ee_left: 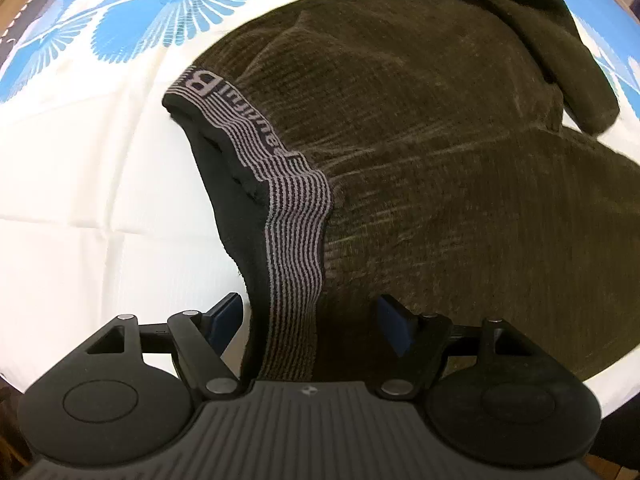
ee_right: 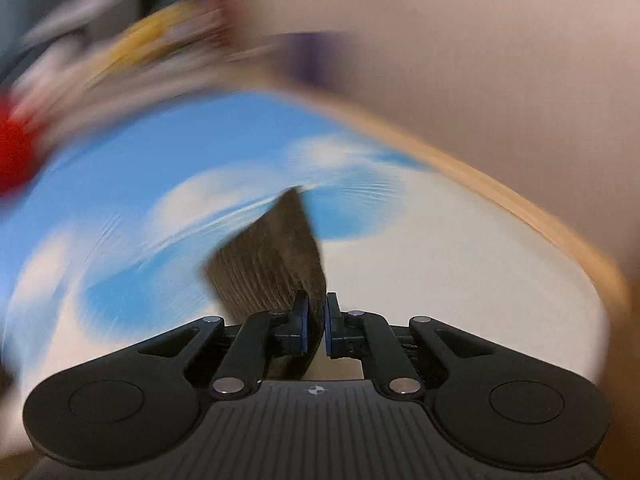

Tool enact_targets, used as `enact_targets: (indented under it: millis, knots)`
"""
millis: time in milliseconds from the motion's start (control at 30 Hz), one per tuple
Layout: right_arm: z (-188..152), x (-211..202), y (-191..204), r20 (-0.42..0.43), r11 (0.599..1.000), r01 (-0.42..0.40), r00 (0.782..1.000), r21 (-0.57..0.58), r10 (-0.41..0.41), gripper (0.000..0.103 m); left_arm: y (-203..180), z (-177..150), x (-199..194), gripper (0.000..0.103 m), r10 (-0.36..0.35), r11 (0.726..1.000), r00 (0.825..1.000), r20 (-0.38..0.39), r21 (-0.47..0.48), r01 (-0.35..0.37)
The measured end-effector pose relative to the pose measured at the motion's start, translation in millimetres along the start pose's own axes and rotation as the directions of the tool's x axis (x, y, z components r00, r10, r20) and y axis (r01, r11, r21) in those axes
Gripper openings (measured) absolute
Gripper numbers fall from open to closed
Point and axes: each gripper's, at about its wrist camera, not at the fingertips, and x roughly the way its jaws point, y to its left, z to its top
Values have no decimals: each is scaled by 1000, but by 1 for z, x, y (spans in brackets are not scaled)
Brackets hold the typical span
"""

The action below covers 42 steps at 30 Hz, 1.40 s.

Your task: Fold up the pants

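Observation:
Dark olive ribbed pants (ee_left: 420,152) lie spread on a white and blue patterned cloth (ee_left: 80,168). Their grey striped waistband (ee_left: 294,236) runs down between the fingers of my left gripper (ee_left: 310,324), which is open around it. One leg end (ee_left: 560,52) lies folded at the far right. In the right wrist view my right gripper (ee_right: 316,320) is shut on a dark olive flap of the pants (ee_right: 276,256), which stands up from the jaws. That view is blurred by motion.
The patterned cloth (ee_right: 140,184) covers a surface with a wooden edge (ee_right: 500,196). Blurred red (ee_right: 12,152), yellow and purple things lie beyond it at the upper left. A pale wall (ee_right: 480,60) is behind.

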Motion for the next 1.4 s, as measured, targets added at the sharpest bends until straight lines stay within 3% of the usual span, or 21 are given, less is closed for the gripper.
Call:
enact_targets:
  millis: [67, 133, 200, 267, 333, 433, 567, 667, 733, 767, 800, 867, 900, 933, 1000, 1067, 1167, 1200, 1233, 1300, 1400]
  knots:
    - [-13, 20, -55, -186, 979, 109, 980, 173, -77, 7, -3, -2, 1, 79, -1, 1000, 1000, -6, 20, 2]
    - [-45, 43, -106, -420, 920, 246, 902, 307, -101, 7, -5, -3, 1, 81, -9, 999, 1000, -10, 34, 9]
    - [-70, 52, -147, -543, 832, 338, 838, 440, -53, 7, -6, -5, 4, 81, -10, 999, 1000, -23, 44, 11]
    - [-72, 52, -159, -535, 817, 303, 845, 490, 7, 7, -6, -7, 7, 81, -6, 999, 999, -37, 43, 8]
    - [-66, 53, -151, -513, 874, 219, 858, 434, 40, 10, -4, -9, 11, 81, -6, 999, 998, -55, 37, 8]
    - [-62, 52, -140, -505, 923, 181, 863, 339, 16, 14, 2, -13, 17, 81, -7, 1000, 997, -80, 20, 9]
    - [-62, 59, -138, -524, 936, 192, 852, 294, -9, 18, 12, -20, 23, 81, -22, 1000, 994, -107, -4, 21]
    - [-61, 53, -128, -521, 949, 188, 853, 252, -30, 11, 16, -24, 24, 64, -46, 999, 994, -97, 4, 46]
    - [-58, 51, -120, -496, 954, 166, 868, 248, -22, 8, 16, -26, 20, 41, -21, 999, 998, -64, 42, 23]
    - [-54, 46, -118, -471, 954, 148, 882, 262, -8, 7, 19, -27, 16, 35, -26, 999, 999, -42, 39, 28]
    - [-48, 41, -118, -432, 951, 125, 902, 284, 11, 7, 22, -26, 10, 17, -29, 999, 999, -14, 31, 30]
    - [-32, 23, -118, -327, 934, 62, 943, 351, 60, 6, 34, -25, -15, 14, -9, 1000, 995, 99, 2, 9]
    - [-22, 12, -118, -266, 926, 24, 961, 376, 83, 6, 44, -26, -29, 13, -41, 998, 987, 154, -41, 48]
    - [-15, 4, -117, -223, 922, -12, 969, 387, 106, 6, 52, -29, -37, 11, -56, 995, 981, 183, -72, 70]
    - [-9, -8, -113, -188, 929, -41, 975, 367, 118, 6, 59, -34, -39, 10, -3, 997, 985, 174, -73, 16]
    - [-15, 2, -104, -286, 968, 19, 957, 251, 55, 6, 54, -37, -25, 10, 83, 997, 991, 107, -10, -83]
    - [-50, 42, -99, -571, 987, 106, 821, 120, -18, 7, 38, -44, -7, 7, 258, 957, 965, 51, 126, -263]
    - [-55, 46, -104, -603, 982, 142, 797, 128, -37, 10, 36, -45, -8, 9, 275, 951, 959, 62, 130, -281]
    - [-53, 46, -107, -594, 977, 156, 803, 145, -40, 11, 37, -43, -13, 18, 250, 960, 964, 88, 108, -259]
    - [-40, 34, -110, -521, 971, 166, 852, 173, -52, 13, 40, -38, -29, 42, 171, 982, 972, 160, 50, -181]
    - [-20, 10, -101, -376, 976, 118, 926, 185, -40, 22, 22, -29, -39, 45, 63, 994, 972, 228, 68, -81]
